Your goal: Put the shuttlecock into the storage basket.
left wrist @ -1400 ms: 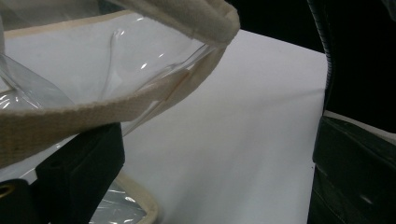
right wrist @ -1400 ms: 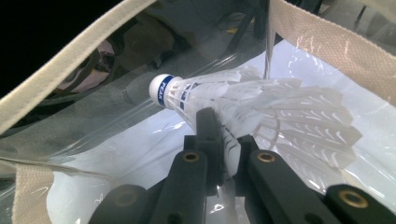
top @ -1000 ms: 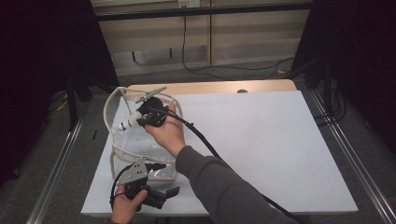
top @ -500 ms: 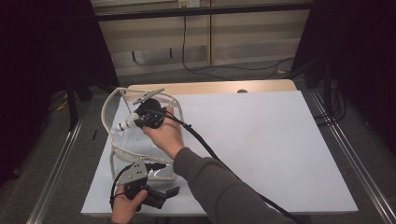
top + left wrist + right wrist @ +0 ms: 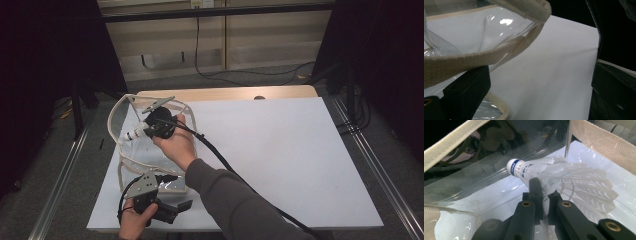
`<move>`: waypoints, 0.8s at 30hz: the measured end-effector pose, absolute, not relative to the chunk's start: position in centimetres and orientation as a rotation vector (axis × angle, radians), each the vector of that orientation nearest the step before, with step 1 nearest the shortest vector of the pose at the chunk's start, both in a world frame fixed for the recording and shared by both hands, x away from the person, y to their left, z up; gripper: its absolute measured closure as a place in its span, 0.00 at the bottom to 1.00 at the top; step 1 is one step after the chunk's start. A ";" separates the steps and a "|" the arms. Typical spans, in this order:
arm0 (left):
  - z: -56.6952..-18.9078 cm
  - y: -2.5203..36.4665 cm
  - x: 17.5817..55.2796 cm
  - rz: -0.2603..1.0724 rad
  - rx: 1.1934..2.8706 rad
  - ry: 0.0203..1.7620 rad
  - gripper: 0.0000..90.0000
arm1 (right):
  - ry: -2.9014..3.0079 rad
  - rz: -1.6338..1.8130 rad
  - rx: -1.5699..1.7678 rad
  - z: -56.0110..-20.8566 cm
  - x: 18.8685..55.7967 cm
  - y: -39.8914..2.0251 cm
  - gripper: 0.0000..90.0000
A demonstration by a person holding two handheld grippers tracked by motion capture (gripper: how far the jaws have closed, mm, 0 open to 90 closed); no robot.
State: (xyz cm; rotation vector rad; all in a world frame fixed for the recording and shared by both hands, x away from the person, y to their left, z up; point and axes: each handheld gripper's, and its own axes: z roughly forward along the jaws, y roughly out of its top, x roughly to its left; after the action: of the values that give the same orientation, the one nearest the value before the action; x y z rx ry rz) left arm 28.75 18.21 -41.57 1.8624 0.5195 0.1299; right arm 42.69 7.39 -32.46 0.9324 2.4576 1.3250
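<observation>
A white feathered shuttlecock (image 5: 544,170) with a blue band at its cork is pinched by its feathers in my right gripper (image 5: 542,192), which is shut on it. In the high view the shuttlecock (image 5: 134,133) and right gripper (image 5: 146,129) hang in the mouth of a clear plastic bag (image 5: 116,120) with beige trim, cork pointing left. My left gripper (image 5: 181,206) sits at the bag's near corner. In the left gripper view its jaws (image 5: 539,75) stand wide apart, and the bag's beige strap (image 5: 461,62) lies across the left jaw.
The bag lies on the left part of a white table (image 5: 280,150), whose near edge is just below my left hand. A black cable (image 5: 220,155) trails from the right gripper along the forearm. Metal rails (image 5: 370,165) flank the table.
</observation>
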 end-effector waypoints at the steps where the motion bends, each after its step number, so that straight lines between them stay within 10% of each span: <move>1: -41.6 18.2 28.7 0.132 1.864 0.518 0.03 | 2.455 1.325 0.935 -32.5 42.7 7.4 0.97; 24: -41.6 18.3 28.8 0.140 1.881 0.505 0.03 | 2.509 1.233 0.925 -34.5 43.6 7.3 0.98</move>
State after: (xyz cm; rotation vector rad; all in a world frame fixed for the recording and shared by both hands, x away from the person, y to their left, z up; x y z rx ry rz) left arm 28.78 18.30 -41.58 1.8806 0.5054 0.1401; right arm 43.56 7.28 -34.55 0.9255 2.5089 1.2331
